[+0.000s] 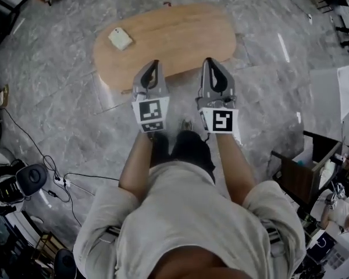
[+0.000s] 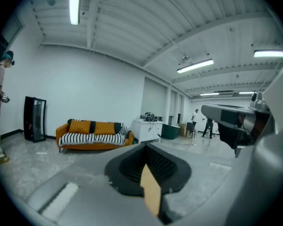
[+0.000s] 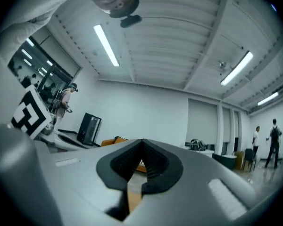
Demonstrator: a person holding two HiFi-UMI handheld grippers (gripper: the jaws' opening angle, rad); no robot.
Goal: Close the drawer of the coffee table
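Head view shows the left hand-held gripper (image 1: 155, 65) and right hand-held gripper (image 1: 210, 63) pressed together, empty, held high above the coffee table (image 1: 174, 36); its drawer is unseen, so I judge reaching it means stooping.

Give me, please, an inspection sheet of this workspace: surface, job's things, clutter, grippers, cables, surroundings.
Surface: grey stone-pattern floor; an oval wooden coffee table stands on it.
Job's things: coffee table only; from above, no drawer shows sticking out.
Clutter: one small pale object on the tabletop.
Grippers: left gripper and right gripper are both shut and empty, side by side, pointing toward the table.
Cables: black cables on the floor at left.
Surroundings: orange sofa by the wall.
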